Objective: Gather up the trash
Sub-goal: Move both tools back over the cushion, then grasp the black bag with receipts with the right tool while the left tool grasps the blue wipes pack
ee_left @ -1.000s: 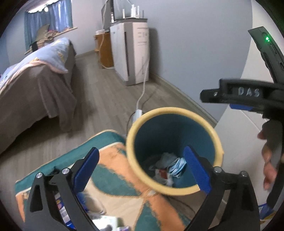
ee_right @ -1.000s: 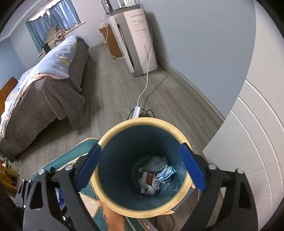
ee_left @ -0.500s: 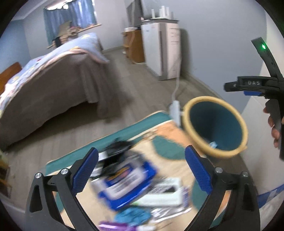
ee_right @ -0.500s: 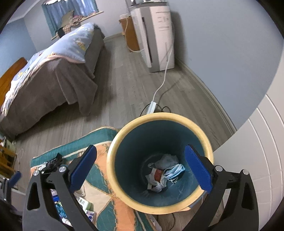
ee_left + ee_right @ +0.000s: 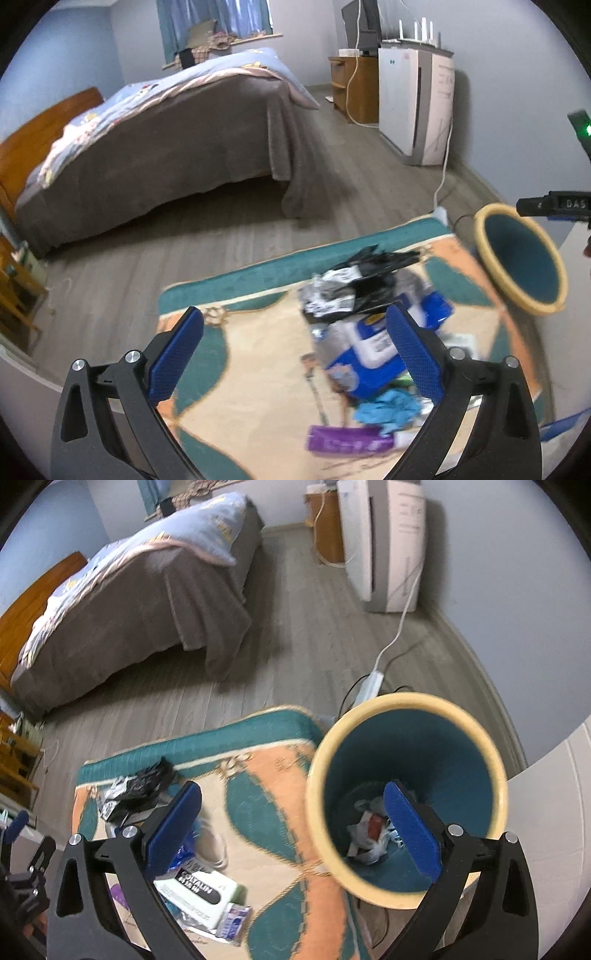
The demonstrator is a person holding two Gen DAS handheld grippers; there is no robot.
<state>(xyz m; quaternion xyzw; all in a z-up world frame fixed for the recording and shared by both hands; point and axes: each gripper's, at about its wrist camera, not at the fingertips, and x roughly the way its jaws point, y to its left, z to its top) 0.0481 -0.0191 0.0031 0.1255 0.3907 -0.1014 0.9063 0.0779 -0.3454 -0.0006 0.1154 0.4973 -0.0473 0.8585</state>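
Observation:
A teal bin with a cream rim [image 5: 406, 746] stands at the rug's right edge and holds crumpled trash [image 5: 369, 834]; it also shows in the left wrist view [image 5: 521, 258]. Trash lies on the rug: a black bag [image 5: 373, 273], a blue-and-white packet [image 5: 369, 354], a blue cloth [image 5: 388, 406], a purple wrapper [image 5: 347, 441], a white pack [image 5: 199, 893]. My left gripper [image 5: 295, 354] is open and empty above the rug, left of the pile. My right gripper [image 5: 291, 830] is open and empty, its right finger over the bin.
The teal and orange rug [image 5: 258, 369] lies on grey wood floor. A bed with a brown cover [image 5: 166, 140] stands at the back left. A white appliance [image 5: 413, 107] with a cable and a power strip [image 5: 369, 683] stands by the far wall.
My left gripper swung left away from the bin and now faces the trash pile on the rug. My right gripper shifted left, so the bin sits at its right side.

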